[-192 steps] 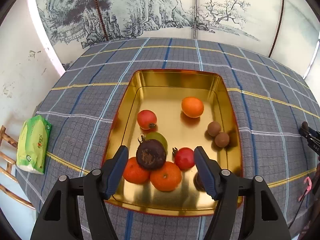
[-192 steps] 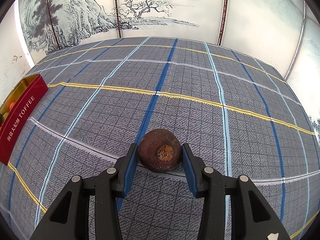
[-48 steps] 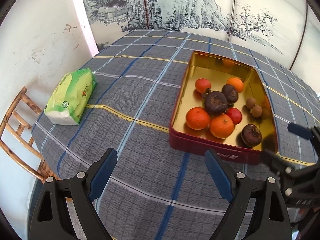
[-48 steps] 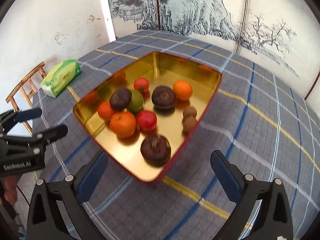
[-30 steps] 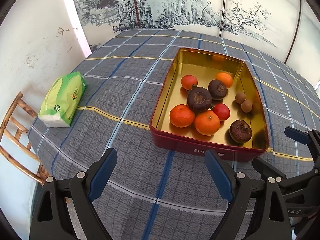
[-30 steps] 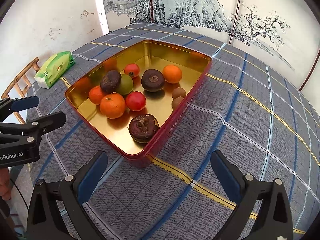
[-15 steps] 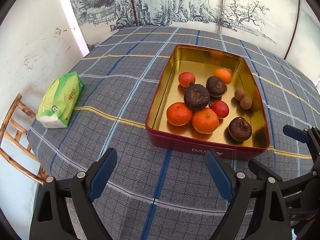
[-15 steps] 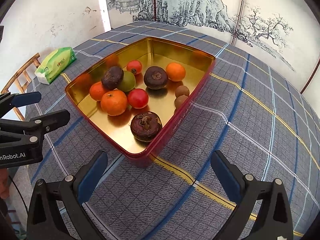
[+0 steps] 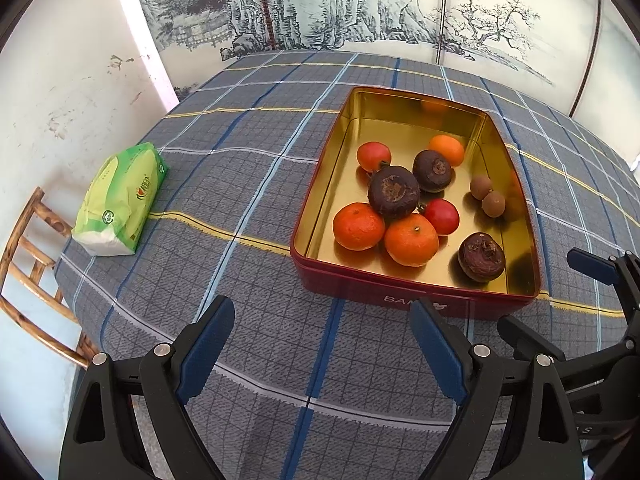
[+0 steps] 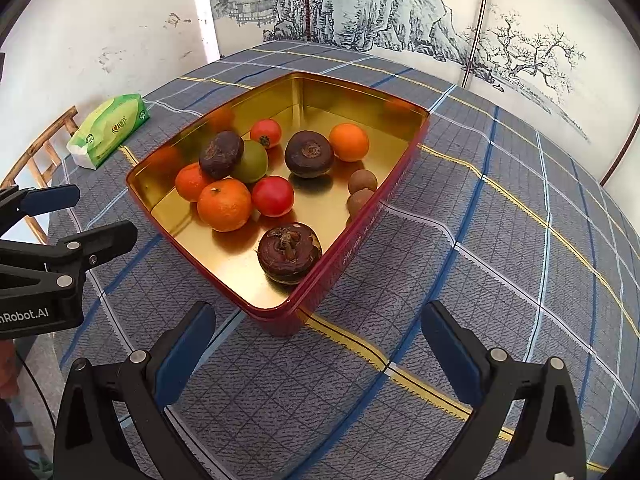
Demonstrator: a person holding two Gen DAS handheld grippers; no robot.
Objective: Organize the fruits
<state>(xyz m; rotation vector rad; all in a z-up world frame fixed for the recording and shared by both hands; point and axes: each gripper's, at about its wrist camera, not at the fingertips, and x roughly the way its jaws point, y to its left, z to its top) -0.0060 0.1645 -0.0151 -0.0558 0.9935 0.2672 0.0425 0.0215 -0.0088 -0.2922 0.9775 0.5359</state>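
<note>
A red tin with a gold inside (image 9: 416,302) (image 10: 360,224) stands on the checked tablecloth. In it lie oranges (image 9: 411,239) (image 10: 224,204), red tomatoes (image 9: 441,217) (image 10: 273,196), a green fruit (image 10: 251,161), three dark brown mangosteens (image 9: 481,257) (image 10: 289,253) and two small brown longans (image 9: 493,203) (image 10: 362,181). My left gripper (image 9: 322,336) hangs open over the cloth in front of the tin, nothing between its fingers. My right gripper (image 10: 318,340) is open too, just before the tin's near corner, and empty.
A green tissue pack (image 9: 120,200) (image 10: 110,130) lies at the table's left edge, a wooden chair (image 9: 28,276) beyond it. White wall and a painted screen (image 9: 360,4) stand behind the table. Each gripper shows at the other view's side.
Over the last second the tin has shifted only slightly in both views. Earlier the right gripper held a mangosteen; it now lies in the tin and both grippers have drawn back.
</note>
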